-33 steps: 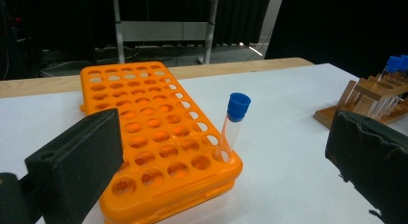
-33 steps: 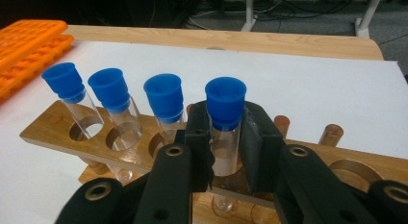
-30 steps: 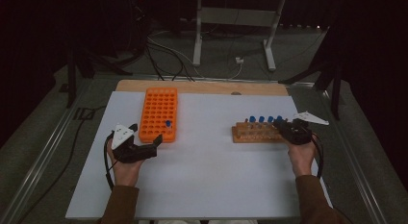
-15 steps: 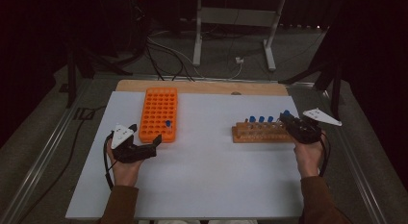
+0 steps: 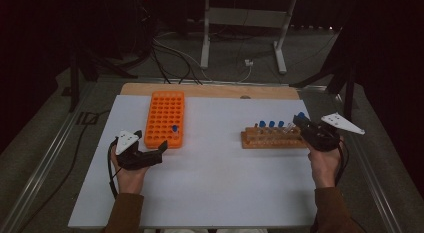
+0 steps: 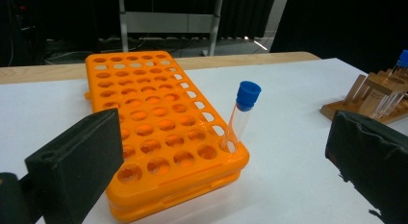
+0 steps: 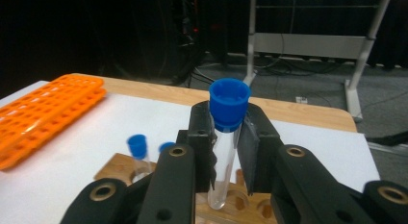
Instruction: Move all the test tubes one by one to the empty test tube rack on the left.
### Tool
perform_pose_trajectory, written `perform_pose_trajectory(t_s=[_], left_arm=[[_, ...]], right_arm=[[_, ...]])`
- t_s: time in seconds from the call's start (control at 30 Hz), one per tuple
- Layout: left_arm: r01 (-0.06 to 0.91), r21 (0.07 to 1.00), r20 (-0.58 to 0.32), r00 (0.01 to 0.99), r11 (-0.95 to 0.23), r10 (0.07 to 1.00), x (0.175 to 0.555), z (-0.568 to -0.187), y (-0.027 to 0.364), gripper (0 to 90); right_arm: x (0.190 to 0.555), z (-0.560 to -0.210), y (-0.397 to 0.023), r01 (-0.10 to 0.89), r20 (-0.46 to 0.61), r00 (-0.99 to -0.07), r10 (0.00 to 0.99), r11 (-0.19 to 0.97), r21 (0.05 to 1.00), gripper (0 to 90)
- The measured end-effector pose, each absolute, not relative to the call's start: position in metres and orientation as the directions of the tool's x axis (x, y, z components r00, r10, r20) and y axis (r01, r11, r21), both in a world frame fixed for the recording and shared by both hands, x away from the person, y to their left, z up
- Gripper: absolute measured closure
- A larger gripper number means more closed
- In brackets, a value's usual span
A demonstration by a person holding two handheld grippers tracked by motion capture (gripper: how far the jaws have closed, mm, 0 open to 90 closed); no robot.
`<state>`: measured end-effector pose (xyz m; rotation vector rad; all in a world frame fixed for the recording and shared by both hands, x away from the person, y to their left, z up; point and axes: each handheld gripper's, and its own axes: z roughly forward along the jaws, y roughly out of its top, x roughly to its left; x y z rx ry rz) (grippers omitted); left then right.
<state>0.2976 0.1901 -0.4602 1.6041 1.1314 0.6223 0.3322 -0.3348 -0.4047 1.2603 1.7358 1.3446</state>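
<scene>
Wooden rack sits beneath right gripper clamping capped tube; left gripper gapes empty.

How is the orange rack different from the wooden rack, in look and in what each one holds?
The orange rack is a bright plastic grid with many holes; the wooden rack is brown, narrower, with fewer holes. The orange rack holds one blue-capped tube at a corner; the wooden rack holds several blue-capped tubes. The orange rack stands near the left gripper, the wooden rack by the right gripper. Both rest on the white table.
</scene>
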Motion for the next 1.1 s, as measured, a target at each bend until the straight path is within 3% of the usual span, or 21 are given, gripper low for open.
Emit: perform_pose_trajectory(t_s=[0.47,1.1], left_arm=[[0.345,0.937,-0.115,0.442,-0.05,0.89,0.292,-0.448,0.172,0.8],[0.276,0.951,-0.058,0.603,-0.139,0.796,0.308,-0.425,0.079,0.8]], right_arm=[[0.327,-0.399,-0.321,0.313,0.119,-0.456,0.882,0.033,0.949,77.3],[0.325,-0.404,-0.288,0.332,0.096,-0.549,0.83,0.111,0.937,77.2]])
